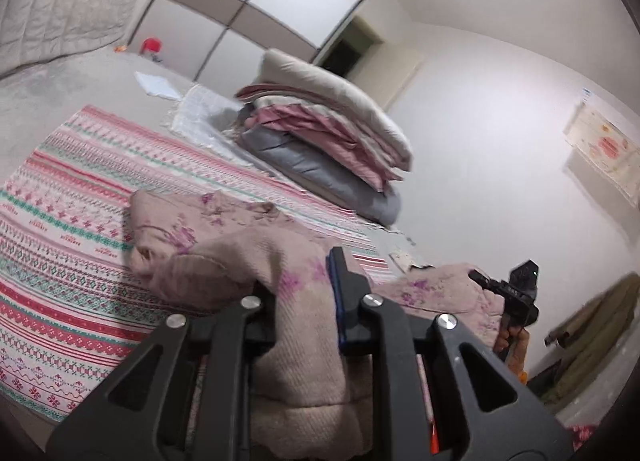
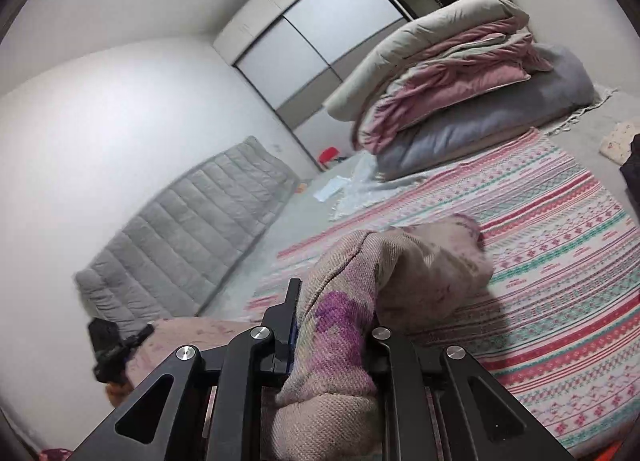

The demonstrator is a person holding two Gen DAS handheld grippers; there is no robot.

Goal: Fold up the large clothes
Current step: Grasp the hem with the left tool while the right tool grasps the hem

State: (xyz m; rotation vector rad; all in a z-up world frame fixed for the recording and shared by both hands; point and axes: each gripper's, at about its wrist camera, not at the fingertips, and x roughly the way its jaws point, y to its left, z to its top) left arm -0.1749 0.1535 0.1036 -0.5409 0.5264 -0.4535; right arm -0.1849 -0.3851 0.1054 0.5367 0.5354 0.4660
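Left wrist view: my left tongs (image 1: 304, 293) are clenched on the pink knit sweater (image 1: 224, 245), which runs away from me across the striped blanket (image 1: 60, 221), collar end farthest. The right tongs (image 1: 480, 277) grip its other edge.

Right wrist view: my right tongs (image 2: 332, 317) pinch the sweater (image 2: 420, 261); it stretches forward over the blanket (image 2: 560, 261).

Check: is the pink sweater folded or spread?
Neither: the pink sweater hangs bunched, lifted off the striped blanket by both claws.
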